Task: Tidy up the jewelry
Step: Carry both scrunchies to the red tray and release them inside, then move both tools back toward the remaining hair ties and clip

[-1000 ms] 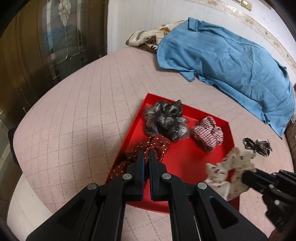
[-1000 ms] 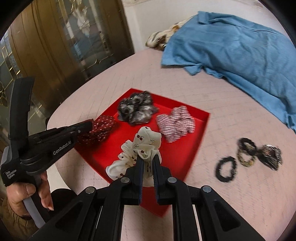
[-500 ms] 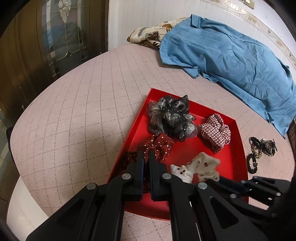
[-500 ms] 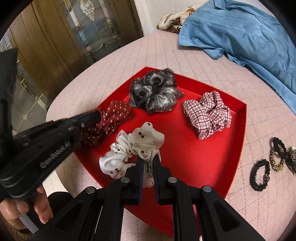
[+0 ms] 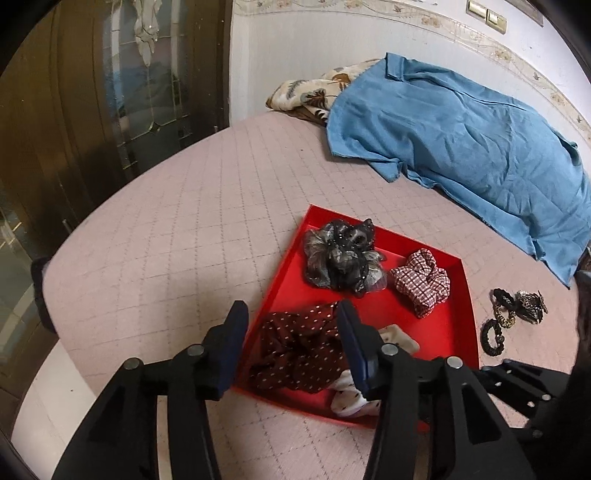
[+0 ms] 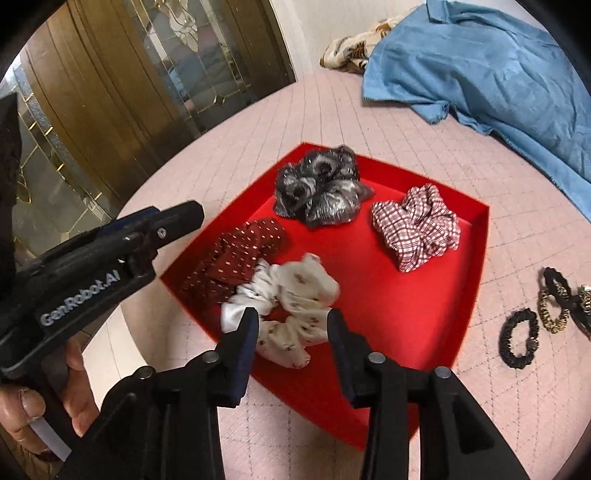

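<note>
Both pairs of fingers stand spread wide, grasping nothing. The left gripper (image 5: 290, 332) hangs over the near left corner of the red tray (image 5: 467, 332), its jaws straddling the maroon dotted scrunchie (image 5: 299, 354) without touching it. The right gripper (image 6: 291, 328) is parted above the white printed scrunchie (image 6: 291, 310), which lies loose and slightly blurred in the tray's near part, touching the maroon one.

Only the right wrist view shows the person's left hand (image 6: 44, 417) around the left gripper's handle, and the white scrunchie whole; from the left wrist it is mostly hidden behind a jaw. The left wrist view alone shows the wall switches (image 5: 485, 16) far right.

Four scrunchies lie in the tray: maroon and white near, the grey sheer scrunchie (image 6: 321, 186) far left, the red checked scrunchie (image 6: 417, 227) far right. Right of the tray, on the pink quilted bedspread (image 5: 184, 221), sits a cluster of small hair ties (image 6: 543, 317): one black tie apart and nearest, the others overlapping, so their number is unclear. Farther off lie one blue shirt (image 5: 461, 147) and, beyond it, one patterned cloth (image 5: 306, 92).
</note>
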